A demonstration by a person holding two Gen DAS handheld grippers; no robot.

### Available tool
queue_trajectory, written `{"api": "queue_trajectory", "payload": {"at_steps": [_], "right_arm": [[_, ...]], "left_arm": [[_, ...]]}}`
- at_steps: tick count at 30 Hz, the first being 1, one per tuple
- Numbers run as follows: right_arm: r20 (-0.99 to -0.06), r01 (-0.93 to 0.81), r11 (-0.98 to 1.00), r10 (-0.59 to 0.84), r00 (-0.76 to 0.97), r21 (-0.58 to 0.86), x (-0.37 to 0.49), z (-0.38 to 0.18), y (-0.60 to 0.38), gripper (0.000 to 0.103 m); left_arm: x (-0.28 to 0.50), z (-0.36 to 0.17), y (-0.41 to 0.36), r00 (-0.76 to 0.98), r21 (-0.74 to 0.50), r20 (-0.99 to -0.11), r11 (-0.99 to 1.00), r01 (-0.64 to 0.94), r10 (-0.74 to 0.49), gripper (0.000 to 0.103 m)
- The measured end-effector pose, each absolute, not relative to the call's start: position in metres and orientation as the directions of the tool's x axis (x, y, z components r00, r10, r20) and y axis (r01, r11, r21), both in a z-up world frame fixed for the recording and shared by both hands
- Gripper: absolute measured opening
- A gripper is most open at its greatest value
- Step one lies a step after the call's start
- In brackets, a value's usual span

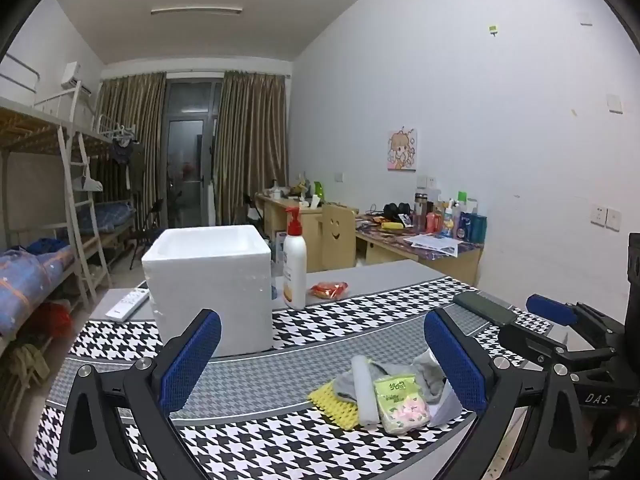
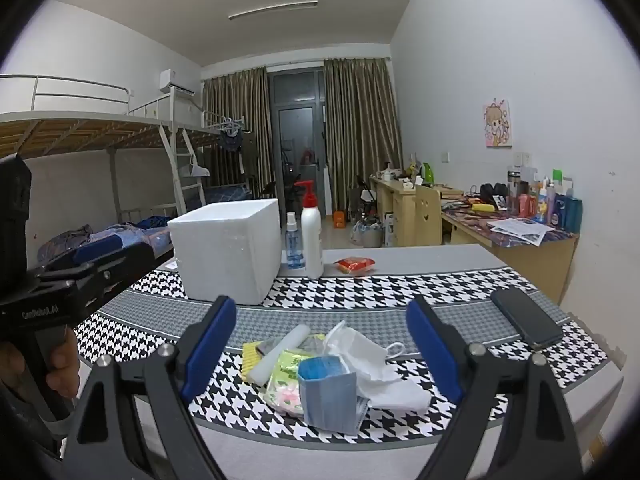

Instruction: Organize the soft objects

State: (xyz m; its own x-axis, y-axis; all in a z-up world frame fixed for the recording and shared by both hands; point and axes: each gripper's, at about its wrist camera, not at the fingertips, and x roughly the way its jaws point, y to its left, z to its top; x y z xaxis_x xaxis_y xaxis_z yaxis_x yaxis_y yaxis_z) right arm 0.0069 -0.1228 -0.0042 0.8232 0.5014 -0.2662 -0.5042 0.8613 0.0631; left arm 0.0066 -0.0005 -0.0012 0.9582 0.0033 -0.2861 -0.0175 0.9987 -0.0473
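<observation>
Here, foam roll [image 2: 279, 354] lengthwise away.

The setting is a shared dormitory room. Metal bunk beds [image 2: 100, 128] with ladders line one wall, with bedding on the lower bunks. Wooden desks [image 2: 516, 240] crowded with bottles and papers line the opposite wall. Brown curtains [image 2: 360, 132] frame a glass balcony door [image 2: 298, 140]. An air conditioner [image 2: 176, 82] is mounted high on the wall.

Gray cloth [image 1: 404, 376] half under the tissue pack [image 1: 398, 402] (print too small to read)
</observation>
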Motion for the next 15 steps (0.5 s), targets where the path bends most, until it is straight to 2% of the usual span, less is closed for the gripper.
{"api": "queue_trajectory", "payload": {"at_steps": [2,4,7,15], "right_arm": [[-0.270,-0.504,0.861,0.501,0.822,0.066,0.007,-0.005,-0.123,0.090],[-0.268,-0.504,0.861,0.501,0.823,0.064,0.007,-0.005,-0.123,0.090],[-0.267,-0.505,0.861,0.501,0.823,0.061,0.007,-0.006,-0.123,0.090],[-0.267,-0.502,0.863,0.498,0.825,0.058,0.006,-0.004,-0.120,0.090]], "left_arm": [[0.008,-0.001,0.005,0.964,-0.054,-0.266,0.998,-0.018,0.003,0.102],[-0.003,0.002,-0.010,0.972,-0.005,-0.232,1.000,-0.023,0.021,0.102],[-0.006,0.003,-0.005,0.975,-0.032,-0.223,0.999,-0.028,0.020,0.102],[-0.002,0.000,0.001,0.967,-0.060,-0.256,0.998,-0.024,0.008,0.102]]}}
